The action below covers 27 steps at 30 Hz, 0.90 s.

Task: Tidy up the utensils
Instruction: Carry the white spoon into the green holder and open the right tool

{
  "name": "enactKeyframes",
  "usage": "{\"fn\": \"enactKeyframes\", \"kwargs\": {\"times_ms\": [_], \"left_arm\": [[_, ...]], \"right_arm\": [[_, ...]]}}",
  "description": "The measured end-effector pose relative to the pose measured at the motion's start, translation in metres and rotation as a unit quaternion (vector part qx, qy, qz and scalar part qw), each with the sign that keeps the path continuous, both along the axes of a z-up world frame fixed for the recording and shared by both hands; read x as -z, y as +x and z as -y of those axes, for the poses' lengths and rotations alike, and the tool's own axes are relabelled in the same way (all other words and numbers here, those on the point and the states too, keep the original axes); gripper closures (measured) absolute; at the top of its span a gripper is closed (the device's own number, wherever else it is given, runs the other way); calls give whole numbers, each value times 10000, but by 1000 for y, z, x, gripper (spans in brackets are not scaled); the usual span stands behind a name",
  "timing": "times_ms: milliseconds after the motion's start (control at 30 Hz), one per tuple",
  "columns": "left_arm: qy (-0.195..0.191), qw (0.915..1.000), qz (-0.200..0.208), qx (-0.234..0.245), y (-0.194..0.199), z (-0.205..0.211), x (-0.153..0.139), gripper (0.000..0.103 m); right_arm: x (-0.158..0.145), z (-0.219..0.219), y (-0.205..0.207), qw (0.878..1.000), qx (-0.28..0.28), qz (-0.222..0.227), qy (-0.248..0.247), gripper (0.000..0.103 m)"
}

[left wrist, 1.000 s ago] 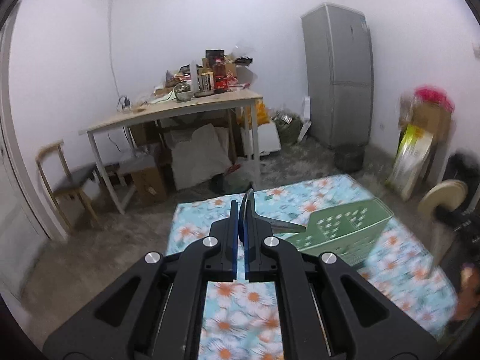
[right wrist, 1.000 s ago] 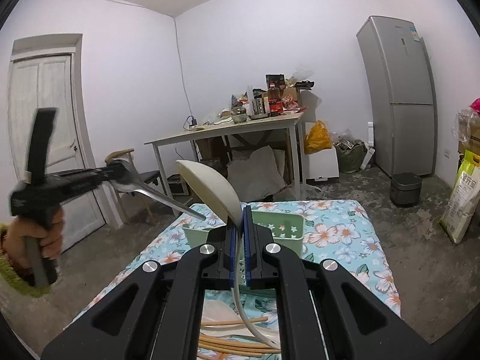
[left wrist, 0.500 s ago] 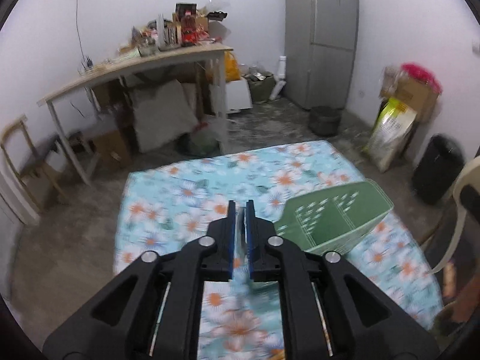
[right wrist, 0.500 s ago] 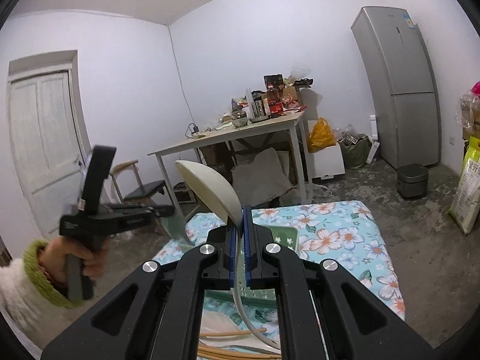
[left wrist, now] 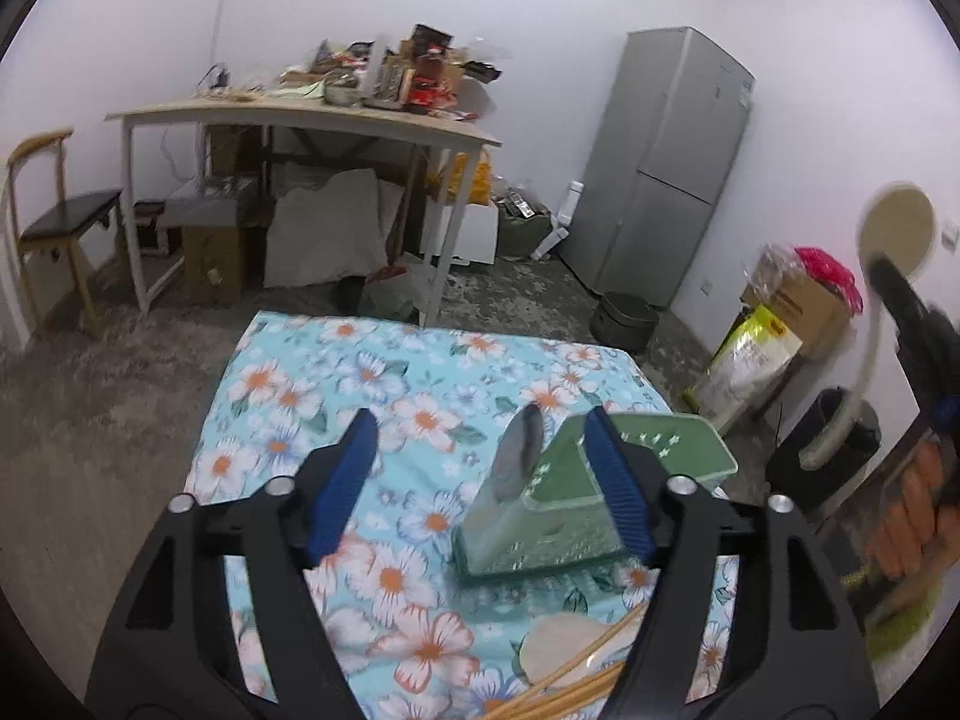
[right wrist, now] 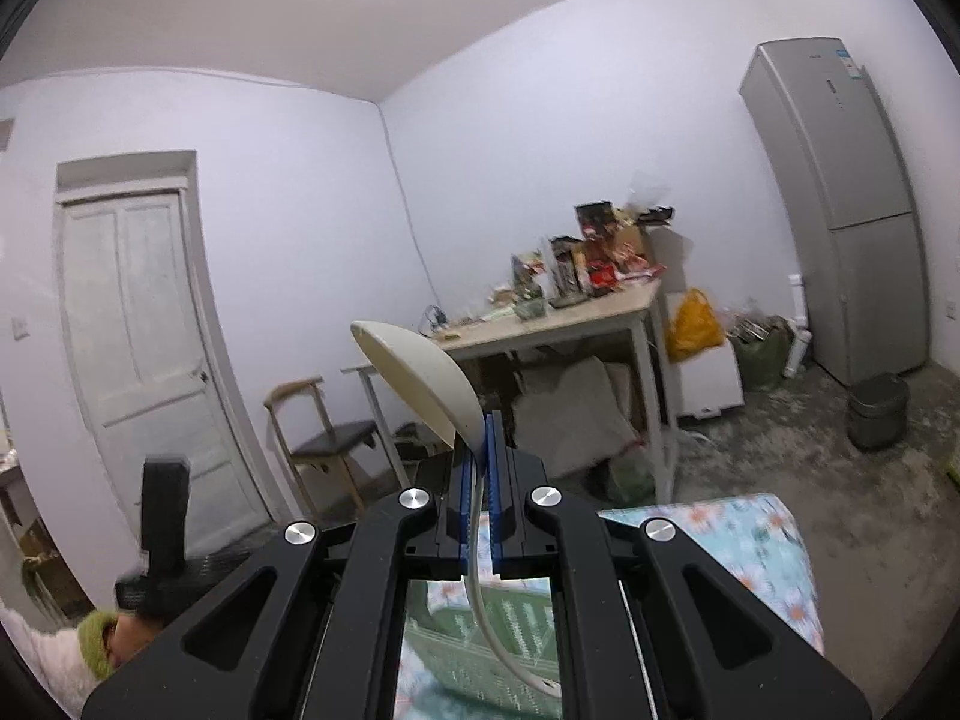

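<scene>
Nearest us, our left gripper [left wrist: 480, 456] has just been opening, its blue pads wide apart and pressing on nothing, while a metal spoon [left wrist: 521, 447] stands in the green basket [left wrist: 540, 534] at one o'clock between them. Beyond, bare floral cloth [left wrist: 360, 384] runs to its far edge at twelve, with chopsticks [left wrist: 576, 678] at five. Our right gripper [right wrist: 478, 468] is clamped on the cream ladle [right wrist: 420, 381], lifted above the basket.
</scene>
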<state>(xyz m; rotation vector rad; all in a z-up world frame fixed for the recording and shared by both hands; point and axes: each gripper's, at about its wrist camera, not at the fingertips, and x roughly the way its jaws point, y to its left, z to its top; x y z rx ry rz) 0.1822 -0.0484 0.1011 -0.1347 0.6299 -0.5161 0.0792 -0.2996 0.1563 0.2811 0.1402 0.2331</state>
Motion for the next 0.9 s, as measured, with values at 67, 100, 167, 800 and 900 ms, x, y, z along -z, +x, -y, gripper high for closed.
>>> {"fn": "enactKeyframes", "kwargs": {"times_ms": [67, 100, 167, 800, 900], "left_arm": [[-51, 9999, -94, -79, -5, -8, 8, 26], [-53, 9998, -157, -128, -9, -13, 15, 24], [-27, 9996, -227, -174, -16, -19, 24, 21], [387, 9973, -588, -191, -54, -35, 79, 10], [232, 9973, -685, -136, -58, -36, 82, 9]], "right_arm": [[1, 3, 20, 9999, -100, 18, 27, 98], [4, 3, 30, 9999, -146, 2, 36, 98], [13, 4, 48, 9996, -253, -62, 62, 98], [101, 12, 45, 9940, 73, -1093, -50, 50], [94, 14, 26, 9941, 252, -1051, 77, 46]]}}
